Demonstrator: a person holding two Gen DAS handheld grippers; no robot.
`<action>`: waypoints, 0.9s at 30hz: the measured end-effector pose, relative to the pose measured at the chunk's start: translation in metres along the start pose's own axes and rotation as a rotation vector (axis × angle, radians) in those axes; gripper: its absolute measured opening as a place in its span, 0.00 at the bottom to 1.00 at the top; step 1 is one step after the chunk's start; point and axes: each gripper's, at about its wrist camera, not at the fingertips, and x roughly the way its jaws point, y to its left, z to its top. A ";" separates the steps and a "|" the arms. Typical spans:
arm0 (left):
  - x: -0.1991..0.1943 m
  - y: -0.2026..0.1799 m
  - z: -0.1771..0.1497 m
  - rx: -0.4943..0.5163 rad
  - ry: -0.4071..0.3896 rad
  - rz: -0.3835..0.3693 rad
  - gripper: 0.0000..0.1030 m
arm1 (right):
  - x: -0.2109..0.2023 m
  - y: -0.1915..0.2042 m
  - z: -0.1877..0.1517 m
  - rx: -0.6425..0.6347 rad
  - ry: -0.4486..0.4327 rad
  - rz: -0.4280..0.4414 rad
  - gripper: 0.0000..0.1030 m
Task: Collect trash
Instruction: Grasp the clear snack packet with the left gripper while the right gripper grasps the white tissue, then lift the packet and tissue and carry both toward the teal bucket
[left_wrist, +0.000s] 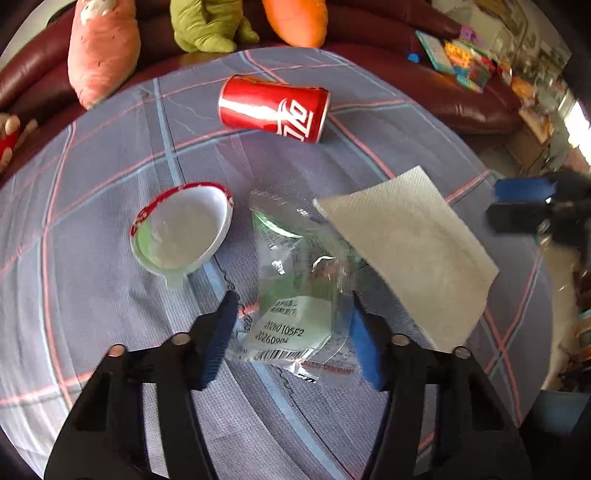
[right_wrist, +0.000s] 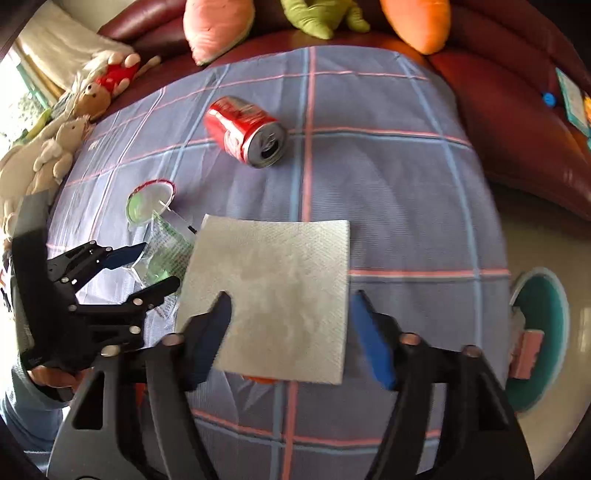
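A clear plastic wrapper (left_wrist: 295, 295) with a printed label lies on the plaid tablecloth (left_wrist: 110, 295). My left gripper (left_wrist: 291, 332) is open, its fingers on either side of the wrapper's near end. A white paper napkin (right_wrist: 273, 291) lies beside the wrapper, partly over it. My right gripper (right_wrist: 291, 332) is open around the napkin's near edge. A red cola can (left_wrist: 273, 109) lies on its side farther back, also in the right wrist view (right_wrist: 245, 129). A white peel-off lid (left_wrist: 181, 232) with a red rim lies left of the wrapper.
Plush toys (left_wrist: 103, 51) sit on a dark red sofa (left_wrist: 461, 99) behind the table. A teal bin (right_wrist: 539, 339) stands on the floor at the table's right. Toys and booklets (left_wrist: 461, 59) lie on the sofa at right. The left gripper shows in the right wrist view (right_wrist: 140, 266).
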 end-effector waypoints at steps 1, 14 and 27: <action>-0.002 0.004 -0.001 -0.011 -0.005 -0.003 0.55 | 0.009 0.003 0.002 -0.008 0.018 0.005 0.65; -0.011 0.040 -0.019 -0.117 -0.028 -0.043 0.59 | 0.067 0.024 0.002 -0.029 0.083 -0.092 0.87; -0.020 0.044 -0.027 -0.173 -0.054 -0.045 0.55 | 0.057 0.056 -0.006 -0.123 0.069 -0.089 0.08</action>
